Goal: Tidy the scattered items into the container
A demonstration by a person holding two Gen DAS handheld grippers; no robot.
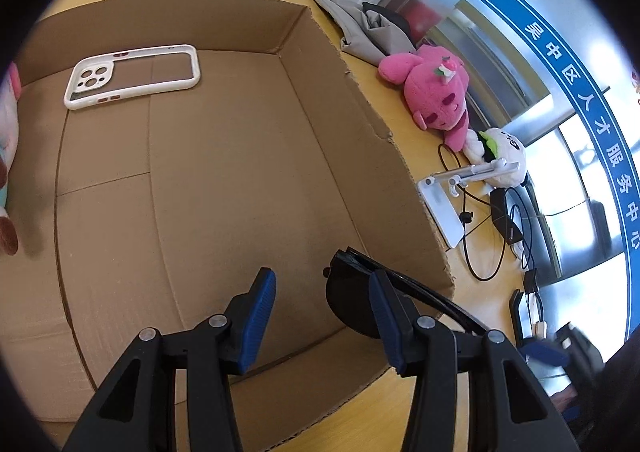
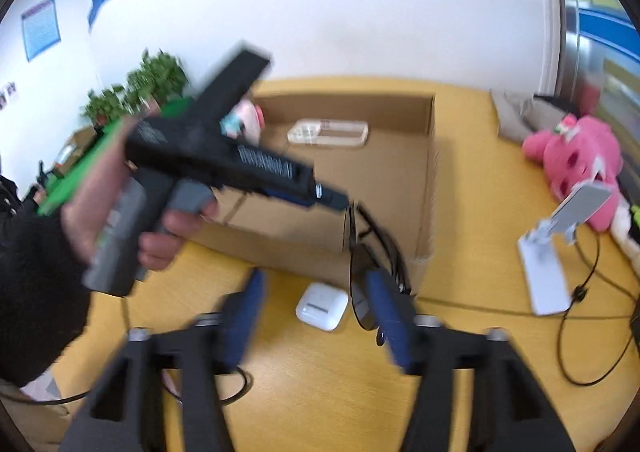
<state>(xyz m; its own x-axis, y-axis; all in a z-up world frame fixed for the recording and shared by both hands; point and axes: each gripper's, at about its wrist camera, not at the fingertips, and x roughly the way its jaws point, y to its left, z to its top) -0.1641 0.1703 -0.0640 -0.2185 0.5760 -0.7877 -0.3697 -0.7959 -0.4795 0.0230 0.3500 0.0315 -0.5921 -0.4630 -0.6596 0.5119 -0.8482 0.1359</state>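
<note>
Left gripper (image 1: 322,280) jaws are spread wide with nothing between the pads, hovering over the near corner of the box (image 1: 360,92). Right gripper (image 2: 316,278) is spread too and pinching nothing. That view is pretty blurry, but the gap is plain.

The sunglasses (image 1: 352,304) are right at that corner, against the outer side of the left gripper's right finger, one lens hanging low and an arm trailing out over the wall. Honestly can't tell if they're hooked on the finger or propped on the cardboard edge. My read is the open jaws mean they're being let go here, so they end up inside rather than on the table (image 2: 320,372).

A phone case (image 1: 132,76) already lies flat on the box floor by the far wall, and a plush (image 1: 8,132) sits at the left edge, so part of the job looks done.

Still out is the earbud case (image 2: 322,306), on the table just in front of the box and lined up between the right gripper's fingers. I'd guess that's why the right one is low and open, since it's set up to grab that next. The pink toy (image 1: 436,92) and the phone stand (image 1: 440,212) sit well off to the right on the table.
</note>
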